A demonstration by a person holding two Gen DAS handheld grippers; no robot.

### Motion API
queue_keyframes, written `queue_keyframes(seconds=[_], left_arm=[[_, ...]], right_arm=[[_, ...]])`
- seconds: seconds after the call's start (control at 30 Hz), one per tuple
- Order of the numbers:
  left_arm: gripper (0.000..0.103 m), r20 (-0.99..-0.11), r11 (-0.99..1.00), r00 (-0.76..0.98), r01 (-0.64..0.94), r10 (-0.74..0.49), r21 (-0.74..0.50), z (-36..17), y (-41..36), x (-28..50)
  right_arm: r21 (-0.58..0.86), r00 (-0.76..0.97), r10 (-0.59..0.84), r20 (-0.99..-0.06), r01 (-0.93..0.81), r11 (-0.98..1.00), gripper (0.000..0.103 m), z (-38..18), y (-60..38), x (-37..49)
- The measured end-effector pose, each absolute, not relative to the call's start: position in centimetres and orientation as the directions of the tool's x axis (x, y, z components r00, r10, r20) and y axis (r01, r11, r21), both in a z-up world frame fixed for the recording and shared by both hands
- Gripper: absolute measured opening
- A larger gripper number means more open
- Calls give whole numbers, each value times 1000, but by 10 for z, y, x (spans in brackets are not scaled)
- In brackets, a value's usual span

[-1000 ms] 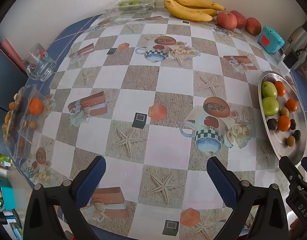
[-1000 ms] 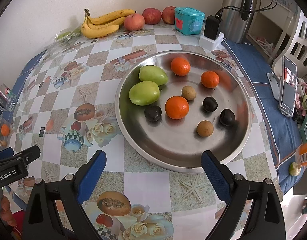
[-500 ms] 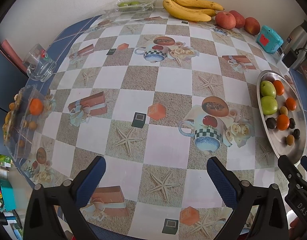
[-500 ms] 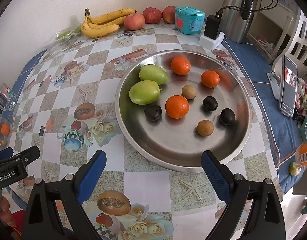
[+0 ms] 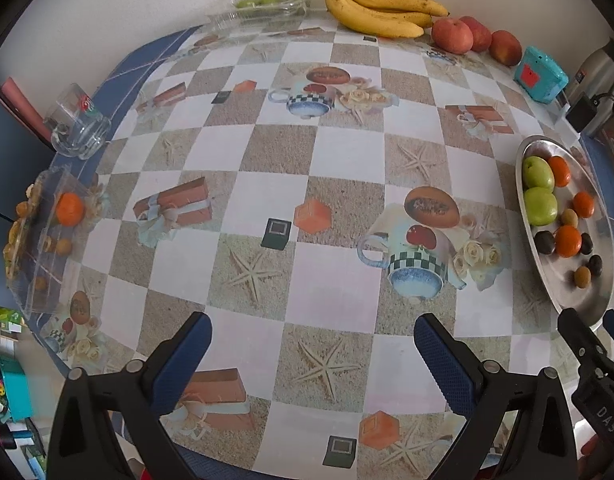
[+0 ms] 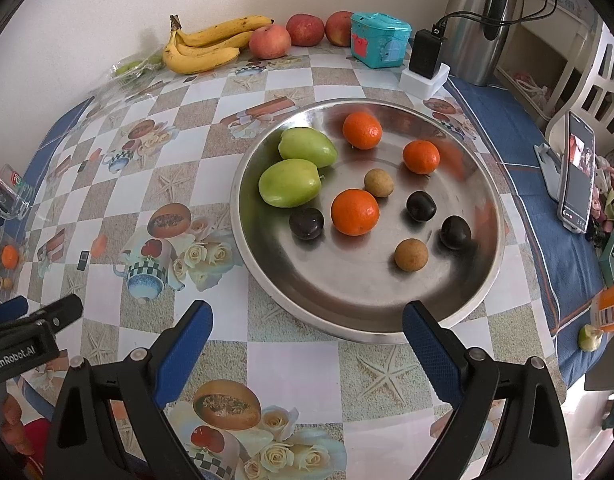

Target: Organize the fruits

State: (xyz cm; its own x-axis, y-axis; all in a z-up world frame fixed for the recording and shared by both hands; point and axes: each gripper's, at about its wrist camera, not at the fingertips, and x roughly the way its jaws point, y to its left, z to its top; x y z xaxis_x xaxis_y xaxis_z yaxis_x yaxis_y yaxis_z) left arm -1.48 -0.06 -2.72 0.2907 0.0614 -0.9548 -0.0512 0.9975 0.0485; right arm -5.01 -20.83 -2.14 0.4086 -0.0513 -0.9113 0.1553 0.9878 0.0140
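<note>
A round steel tray holds two green apples, three oranges, three dark plums and two small brown fruits. My right gripper hovers open just in front of the tray's near rim, holding nothing. My left gripper is open over the patterned tablecloth left of the tray, also holding nothing. Bananas and red apples lie along the far wall. A clear plastic box at the left edge holds an orange.
A glass mug stands at the left edge, a clear container with green fruit at the back. A teal box, a charger and a steel kettle stand behind the tray. A phone on a stand is at the right.
The left gripper's view has shifted slightly, so the tray sits a little further right and lower. The right gripper has barely moved. Both stay open.
</note>
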Motion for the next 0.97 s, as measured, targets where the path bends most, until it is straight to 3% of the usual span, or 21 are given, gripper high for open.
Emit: queue_keyframes(seconds=[0.97], left_arm=[[102, -952, 998, 301, -42, 52, 41, -26, -2, -16]], right_arm=[[21, 382, -42, -923, 159, 987, 96, -34, -211, -47]])
